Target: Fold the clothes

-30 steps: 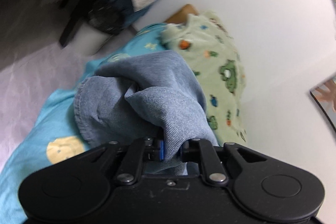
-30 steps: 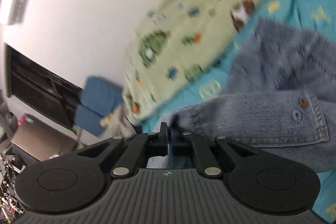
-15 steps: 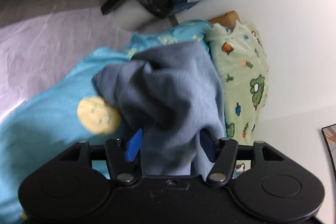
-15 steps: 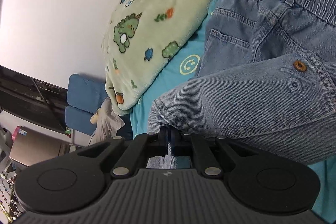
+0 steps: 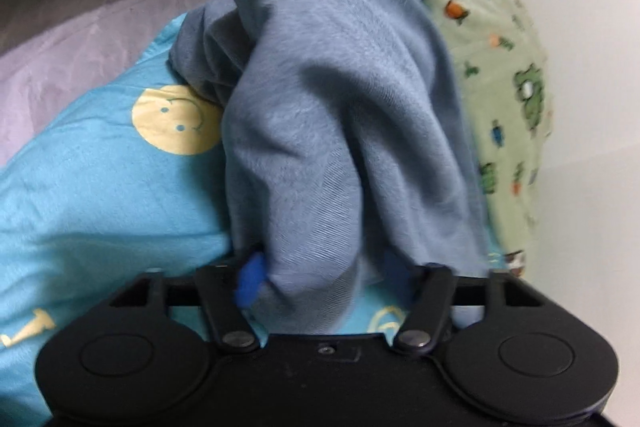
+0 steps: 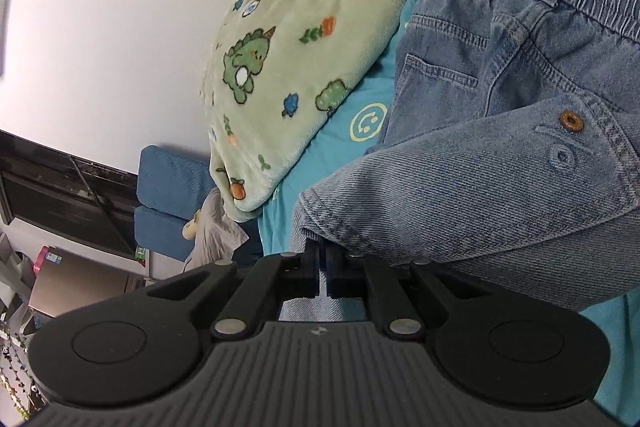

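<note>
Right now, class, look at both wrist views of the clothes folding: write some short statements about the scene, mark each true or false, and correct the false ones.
1. The right claw is shut on the hem of the denim jeans. True.
2. The left claw is clamped tight on the cloth. False: its fingers stand spread, with the cloth loose between them.
3. The jeans lie on a blue bedsheet with smiley faces. True.
4. The green dinosaur blanket covers the jeans. False: it lies beside them, by the wall.
5. A brown button shows on the jeans. True.
</note>
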Tool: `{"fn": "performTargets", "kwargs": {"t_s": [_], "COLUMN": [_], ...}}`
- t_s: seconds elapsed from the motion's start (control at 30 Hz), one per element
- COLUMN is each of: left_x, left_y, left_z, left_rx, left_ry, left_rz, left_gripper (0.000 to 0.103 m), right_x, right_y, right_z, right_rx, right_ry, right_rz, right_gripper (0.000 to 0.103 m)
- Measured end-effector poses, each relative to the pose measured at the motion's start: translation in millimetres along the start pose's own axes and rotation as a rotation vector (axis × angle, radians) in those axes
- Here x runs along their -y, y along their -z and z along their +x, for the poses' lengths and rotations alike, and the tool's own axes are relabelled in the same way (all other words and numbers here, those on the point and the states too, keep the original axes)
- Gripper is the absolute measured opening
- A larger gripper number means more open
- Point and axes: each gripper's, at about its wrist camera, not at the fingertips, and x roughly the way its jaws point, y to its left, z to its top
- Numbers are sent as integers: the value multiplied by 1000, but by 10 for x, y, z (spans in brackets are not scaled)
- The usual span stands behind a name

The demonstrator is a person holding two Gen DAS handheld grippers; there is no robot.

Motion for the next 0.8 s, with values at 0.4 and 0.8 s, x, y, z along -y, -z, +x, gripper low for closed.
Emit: {"fn": "performTargets", "kwargs": {"t_s": [0.4,0.8], "left_x": [291,-58], "left_y": [-325,-451], "left_z": [-1000,-1088], "left_rx": [165,121], "left_ry": [142,-44], "left_rz": [-17,60], "left_gripper": [5,6], "right_x": [-150,139], "right_y": [257,936], "right_z": [-177,-267], "right_rx": [-28,-188], "right_ry": [33,237], "right_rz": [-150,-111], "right_gripper": [4,12]}}
